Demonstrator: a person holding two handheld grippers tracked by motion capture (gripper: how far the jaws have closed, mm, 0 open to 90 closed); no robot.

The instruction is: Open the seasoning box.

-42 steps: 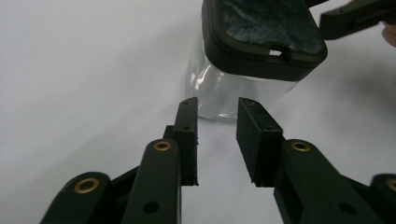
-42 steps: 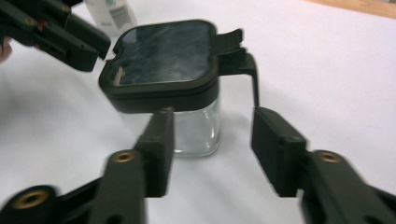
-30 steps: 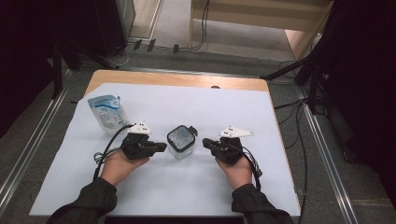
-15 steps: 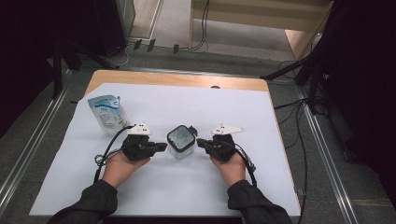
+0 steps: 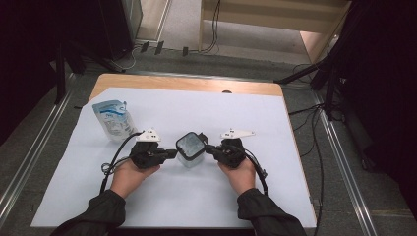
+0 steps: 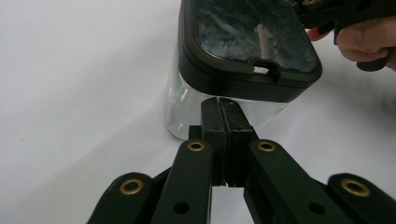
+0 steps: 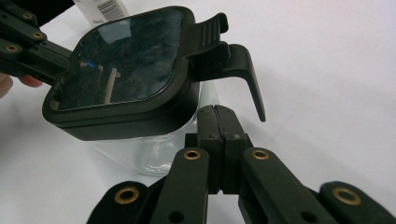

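Note:
A clear container (image 5: pixel 190 156) with a black lid (image 5: pixel 191 144) stands mid-table on the white sheet. My left gripper (image 5: pixel 173 153) is shut with nothing in it, its tip against the container's left side. In the left gripper view the closed jaws (image 6: pixel 219 101) meet the clear wall (image 6: pixel 184 109) just under the lid (image 6: pixel 247 42). My right gripper (image 5: pixel 208 148) is also shut and holds nothing, at the container's right side. In the right gripper view its tip (image 7: pixel 215 109) sits below the lid's raised black latch (image 7: pixel 233 58), beside the lid (image 7: pixel 126 60).
A blue-and-white pouch (image 5: pixel 114 119) lies at the back left of the white sheet (image 5: pixel 275 162); its barcode (image 7: pixel 100 9) is seen in the right gripper view. The wooden table edge (image 5: pixel 196 84) runs along the back. Cables trail from both grippers.
The right hand has edged left, bringing its gripper closer to the container. The left hand and the container have stayed put.

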